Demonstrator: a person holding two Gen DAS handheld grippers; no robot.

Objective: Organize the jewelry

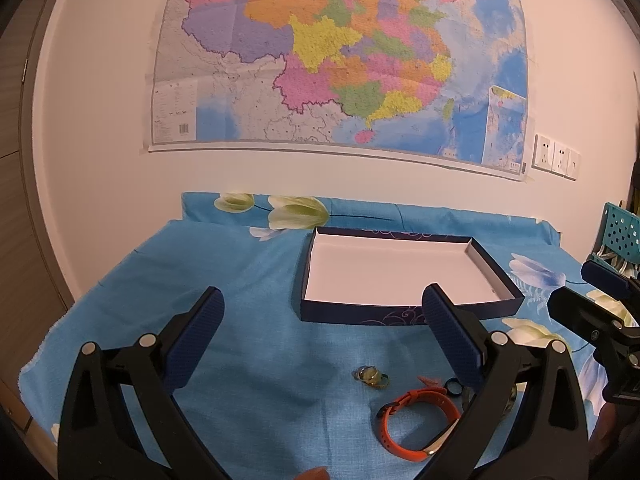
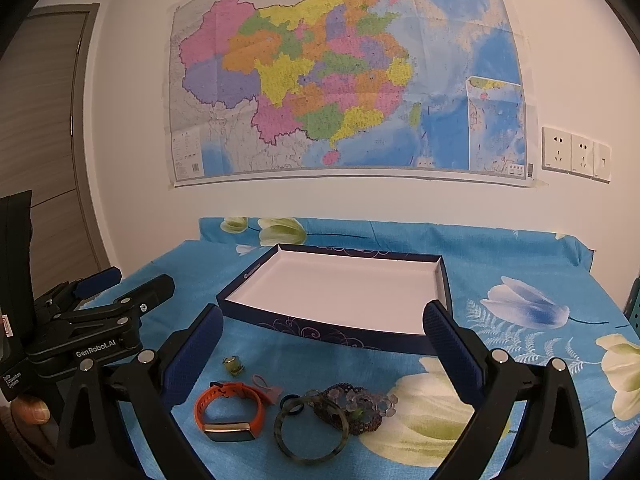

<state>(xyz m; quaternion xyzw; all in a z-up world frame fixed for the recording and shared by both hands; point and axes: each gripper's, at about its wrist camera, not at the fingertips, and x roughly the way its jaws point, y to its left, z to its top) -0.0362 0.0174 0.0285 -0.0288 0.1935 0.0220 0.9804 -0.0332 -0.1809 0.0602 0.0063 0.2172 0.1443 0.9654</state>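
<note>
A dark blue box (image 1: 408,316) (image 2: 332,334) with a white inside lies open and empty on the blue flowered cloth. In front of it lie an orange wristband (image 1: 416,420) (image 2: 230,410), a small green ring (image 1: 372,376) (image 2: 233,365), a dark bangle (image 2: 310,428), a small black ring (image 1: 454,386) (image 2: 289,402), a pink piece (image 2: 266,390) and a beaded bracelet (image 2: 356,406). My left gripper (image 1: 324,332) is open and empty above the cloth, left of the jewelry. My right gripper (image 2: 324,344) is open and empty above the jewelry.
The cloth-covered table (image 1: 224,264) stands against a white wall with a large map (image 2: 344,80). Wall sockets (image 2: 576,154) are at the right. A teal perforated basket (image 1: 622,236) stands at the far right. A door (image 2: 44,120) is at the left.
</note>
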